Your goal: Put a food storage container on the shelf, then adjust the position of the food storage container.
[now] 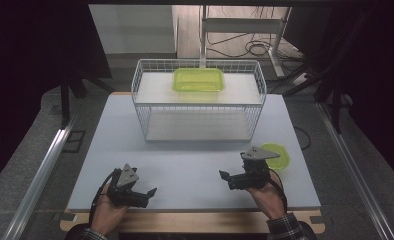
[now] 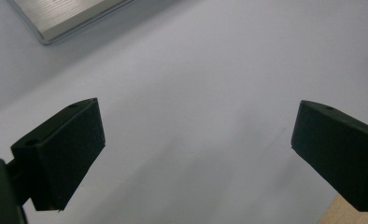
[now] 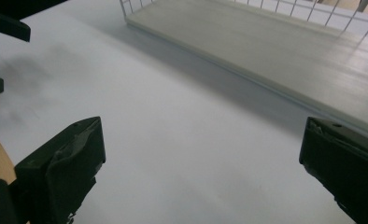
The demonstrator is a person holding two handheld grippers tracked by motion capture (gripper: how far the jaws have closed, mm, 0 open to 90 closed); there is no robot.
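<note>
Right gripper [image 1: 227, 180] near right of table [image 1: 185, 175], jaws spread wide, grasping nothing. Small yellow-green bowl [image 1: 279, 156] just right and slightly far of it, behind gripper body; jaws point left, away from bowl. Judgement: right hand must swing round toward right edge before any grasp. Left gripper [image 1: 151, 196] at near left, jaws likewise released, empty, well apart from bowl. Right arm clearly nearer. Yellow-green tray [image 1: 199, 80] on top shelf of wire rack [image 1: 137, 105], far centre.
</note>
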